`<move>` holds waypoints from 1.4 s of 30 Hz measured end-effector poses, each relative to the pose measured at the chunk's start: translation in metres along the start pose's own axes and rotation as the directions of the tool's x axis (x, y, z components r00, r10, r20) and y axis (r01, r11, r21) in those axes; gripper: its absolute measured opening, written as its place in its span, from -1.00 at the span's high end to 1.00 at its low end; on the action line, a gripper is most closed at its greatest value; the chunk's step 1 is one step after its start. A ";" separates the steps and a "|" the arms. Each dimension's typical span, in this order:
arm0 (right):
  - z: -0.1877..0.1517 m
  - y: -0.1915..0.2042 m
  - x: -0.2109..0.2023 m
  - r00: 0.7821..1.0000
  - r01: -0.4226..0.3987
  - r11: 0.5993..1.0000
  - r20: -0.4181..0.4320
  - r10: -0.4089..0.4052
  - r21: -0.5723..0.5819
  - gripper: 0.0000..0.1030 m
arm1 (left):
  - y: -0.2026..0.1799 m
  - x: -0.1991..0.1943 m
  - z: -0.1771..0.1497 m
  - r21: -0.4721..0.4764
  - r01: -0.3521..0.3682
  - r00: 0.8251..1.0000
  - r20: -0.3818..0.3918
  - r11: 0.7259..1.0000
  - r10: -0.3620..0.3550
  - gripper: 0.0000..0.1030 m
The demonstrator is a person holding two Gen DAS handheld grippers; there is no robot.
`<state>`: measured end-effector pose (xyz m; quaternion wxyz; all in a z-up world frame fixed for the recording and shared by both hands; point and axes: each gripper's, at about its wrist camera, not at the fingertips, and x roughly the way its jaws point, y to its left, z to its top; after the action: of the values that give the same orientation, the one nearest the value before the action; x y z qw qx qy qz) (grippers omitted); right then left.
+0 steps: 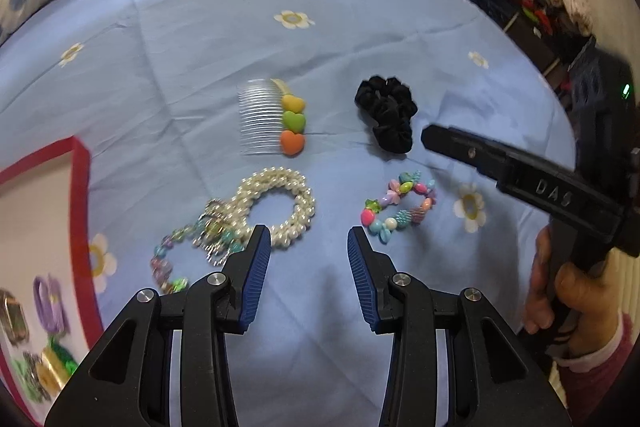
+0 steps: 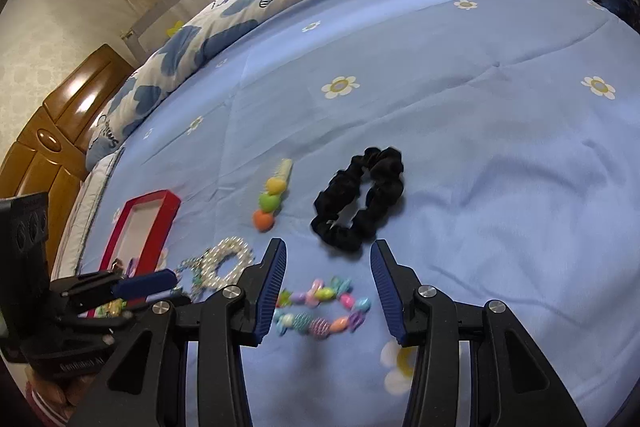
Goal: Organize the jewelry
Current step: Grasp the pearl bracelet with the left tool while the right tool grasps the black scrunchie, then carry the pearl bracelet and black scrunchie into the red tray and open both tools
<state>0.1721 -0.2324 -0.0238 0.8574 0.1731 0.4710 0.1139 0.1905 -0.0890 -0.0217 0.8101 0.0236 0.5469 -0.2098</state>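
On the bed with the light blue flowered bedsheet lie several pieces of jewelry and hair things. At the left side stands a flat red-rimmed box with a white inside. In the box I see a purple ring-shaped piece, a dark metallic piece and some green and gold pieces; they are blurred, so I cannot tell more about them.

Outside the box, on the sheet, is a white pearl bracelet, and touching it at its left a chain of small pastel and silver beads. Further from me lies a clear plastic hair comb with three heart shapes in yellow, green and orange. To the right of it is a black fabric scrunchie, and near this a bracelet of colourful plastic beads.

The left claw is open wide and holds nothing; it hovers over the sheet, with its left finger over the edge of the pearl bracelet. The right claw is also open wide and empty, above the colourful bead bracelet, with the scrunchie just beyond its tips. A blue and white patterned quilt lies at the far edge of the bed.
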 end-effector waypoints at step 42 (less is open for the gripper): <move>-0.003 0.064 -0.004 0.993 -0.115 0.991 0.025 0.117 -0.072 0.79 | 0.066 -0.073 -0.029 -0.179 0.089 0.983 0.177 0.980 -0.057 0.79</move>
<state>0.1655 -0.1752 0.0041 0.8617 0.1716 0.4434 0.1776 0.1660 0.0023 0.0193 0.8445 -0.0904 0.4931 -0.1885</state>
